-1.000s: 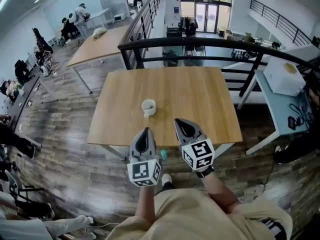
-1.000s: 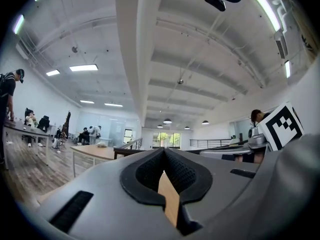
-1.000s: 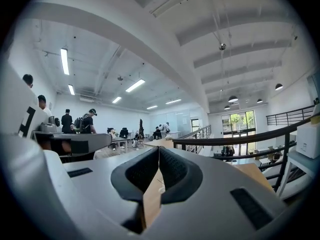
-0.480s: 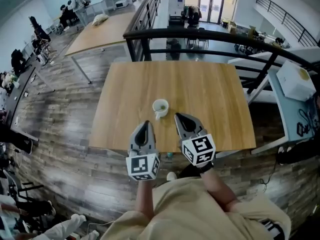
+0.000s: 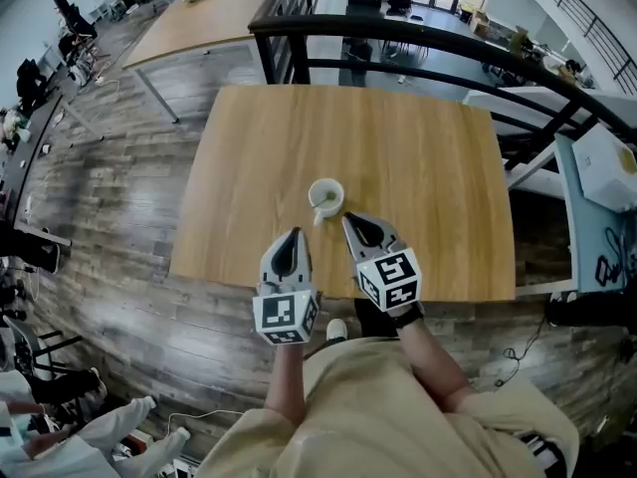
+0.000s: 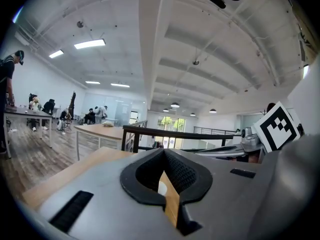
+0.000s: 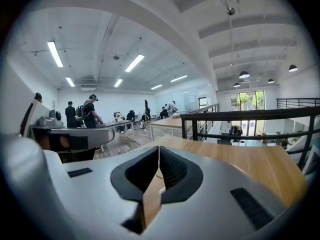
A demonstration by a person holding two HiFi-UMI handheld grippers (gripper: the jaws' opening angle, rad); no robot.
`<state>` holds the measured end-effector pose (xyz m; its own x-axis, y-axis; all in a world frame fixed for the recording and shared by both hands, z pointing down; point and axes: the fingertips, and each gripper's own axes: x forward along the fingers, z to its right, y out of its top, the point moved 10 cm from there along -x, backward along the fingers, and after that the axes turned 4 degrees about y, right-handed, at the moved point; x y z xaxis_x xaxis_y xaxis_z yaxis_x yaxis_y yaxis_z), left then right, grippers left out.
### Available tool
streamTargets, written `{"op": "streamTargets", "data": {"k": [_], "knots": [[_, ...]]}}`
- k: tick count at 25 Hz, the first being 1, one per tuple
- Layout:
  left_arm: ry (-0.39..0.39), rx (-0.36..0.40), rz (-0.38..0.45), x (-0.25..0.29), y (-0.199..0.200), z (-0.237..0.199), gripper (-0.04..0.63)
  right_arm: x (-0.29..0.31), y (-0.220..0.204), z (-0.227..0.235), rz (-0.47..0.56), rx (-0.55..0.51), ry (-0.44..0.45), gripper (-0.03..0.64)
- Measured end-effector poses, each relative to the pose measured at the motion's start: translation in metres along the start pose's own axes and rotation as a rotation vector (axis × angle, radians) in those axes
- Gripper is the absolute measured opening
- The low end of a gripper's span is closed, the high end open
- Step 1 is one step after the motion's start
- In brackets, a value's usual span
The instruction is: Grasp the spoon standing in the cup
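The white cup (image 5: 325, 196) stands on the wooden table (image 5: 428, 157), at 11 o'clock from the right gripper (image 5: 351, 221), just beyond its tips. From the left gripper (image 5: 292, 237) it lies at 1 o'clock, farther off. Both grippers' jaws are pressed together, empty. The spoon is too small to make out; presumably it stands upright.

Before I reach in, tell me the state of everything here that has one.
Left claw: shut, empty.
Right claw: shut, empty, close to the cup.
Cup: upright on the table, not gripped.
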<state>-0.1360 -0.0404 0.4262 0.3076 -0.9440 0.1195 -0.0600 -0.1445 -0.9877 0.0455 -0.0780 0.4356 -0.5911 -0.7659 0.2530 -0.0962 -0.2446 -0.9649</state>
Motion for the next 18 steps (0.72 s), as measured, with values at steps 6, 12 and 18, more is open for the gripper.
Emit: {"op": "streamTargets", "data": {"k": [6,12,18], "knots": [[0.032,-0.031,-0.055,0.034,-0.013,-0.016,0.005,0.046,-0.021,0.014,-0.121,-0.054,0.065,0.015],[0.048,-0.061,-0.098,0.064,-0.027,-0.026,0.005,0.079,-0.036,0.026,-0.210,-0.086,0.142,0.017],[0.084,-0.101,-0.133,0.081,-0.039,-0.038,0.005,0.110,-0.060,0.028,-0.323,-0.126,0.230,0.038]]}}
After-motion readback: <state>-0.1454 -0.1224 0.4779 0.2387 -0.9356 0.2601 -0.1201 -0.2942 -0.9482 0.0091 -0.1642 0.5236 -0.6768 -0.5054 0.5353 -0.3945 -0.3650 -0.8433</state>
